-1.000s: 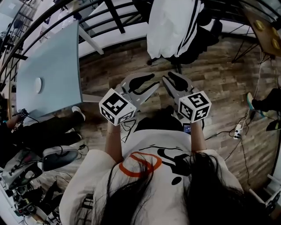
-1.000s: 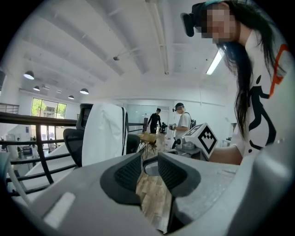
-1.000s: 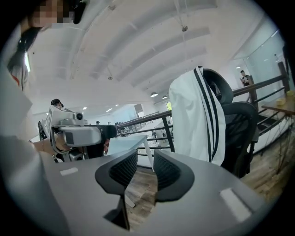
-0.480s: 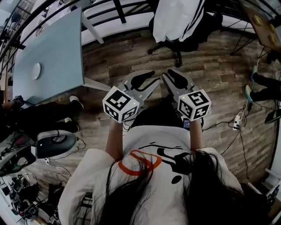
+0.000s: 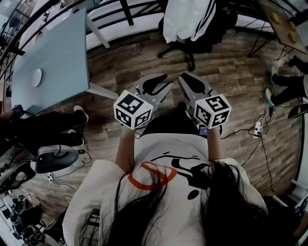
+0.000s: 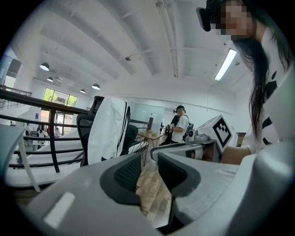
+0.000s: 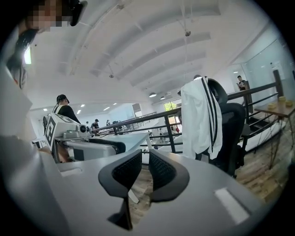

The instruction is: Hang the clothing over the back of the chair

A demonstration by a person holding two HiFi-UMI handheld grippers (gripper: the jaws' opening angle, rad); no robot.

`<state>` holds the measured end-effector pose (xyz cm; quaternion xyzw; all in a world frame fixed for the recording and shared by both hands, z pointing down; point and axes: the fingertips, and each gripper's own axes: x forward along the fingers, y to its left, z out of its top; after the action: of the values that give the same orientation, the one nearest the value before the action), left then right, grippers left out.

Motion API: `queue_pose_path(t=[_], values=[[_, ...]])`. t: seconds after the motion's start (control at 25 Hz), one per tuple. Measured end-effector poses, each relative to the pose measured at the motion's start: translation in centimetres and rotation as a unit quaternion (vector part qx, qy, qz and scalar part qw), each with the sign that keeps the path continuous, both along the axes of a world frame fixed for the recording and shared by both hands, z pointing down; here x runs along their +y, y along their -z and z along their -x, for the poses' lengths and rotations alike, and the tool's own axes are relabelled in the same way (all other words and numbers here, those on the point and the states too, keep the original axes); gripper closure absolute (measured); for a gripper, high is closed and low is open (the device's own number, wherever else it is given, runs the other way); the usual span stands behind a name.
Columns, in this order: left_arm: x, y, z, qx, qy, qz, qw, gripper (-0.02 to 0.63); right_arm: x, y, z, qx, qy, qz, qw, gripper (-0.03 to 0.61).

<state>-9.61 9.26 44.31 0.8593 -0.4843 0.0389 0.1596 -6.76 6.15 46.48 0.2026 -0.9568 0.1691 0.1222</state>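
The white clothing with black stripes (image 5: 185, 19) hangs over the back of the black office chair (image 5: 214, 33) at the top of the head view. It shows too in the left gripper view (image 6: 107, 129) and the right gripper view (image 7: 200, 115). Both grippers are held side by side in front of the person, well short of the chair. My left gripper (image 5: 166, 81) (image 6: 150, 163) is open with only floor showing between its pads. My right gripper (image 5: 186, 79) (image 7: 145, 159) has just been closing to a thin slit, with nothing between its pads.
A blue-grey table (image 5: 53, 62) stands at the left by a black railing (image 5: 120, 14). A seated person's legs (image 5: 43, 129) lie below it. Cables and a power strip (image 5: 257, 129) lie on the wooden floor at the right, near another person's feet (image 5: 276, 91).
The chair with the clothing now sits a little higher and further off in the head view. The feet at the right edge have shifted upward. Both grippers keep their place before the person.
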Motion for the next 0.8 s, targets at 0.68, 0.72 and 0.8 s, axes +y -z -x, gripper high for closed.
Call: queue_pose_path(t=[0.68, 0.72, 0.8], values=[[0.1, -0.5, -2.7, 0.002, -0.031, 0.008, 0.9995, 0.385, 0.3, -0.1, -1.5, -0.001, -0.007, -0.001, 1.0, 0.531], [0.2, -0.6, -2.8, 0.002, -0.033, 0.009, 0.9994, 0.385, 0.4, -0.2, -1.6, -0.001, -0.009, 0.0, 1.0, 0.531], [0.4, -0.8, -3.2, 0.003, -0.039, 0.011, 0.9992, 0.385, 0.5, -0.4, -2.0, 0.0, -0.013, 0.001, 1.0, 0.531]])
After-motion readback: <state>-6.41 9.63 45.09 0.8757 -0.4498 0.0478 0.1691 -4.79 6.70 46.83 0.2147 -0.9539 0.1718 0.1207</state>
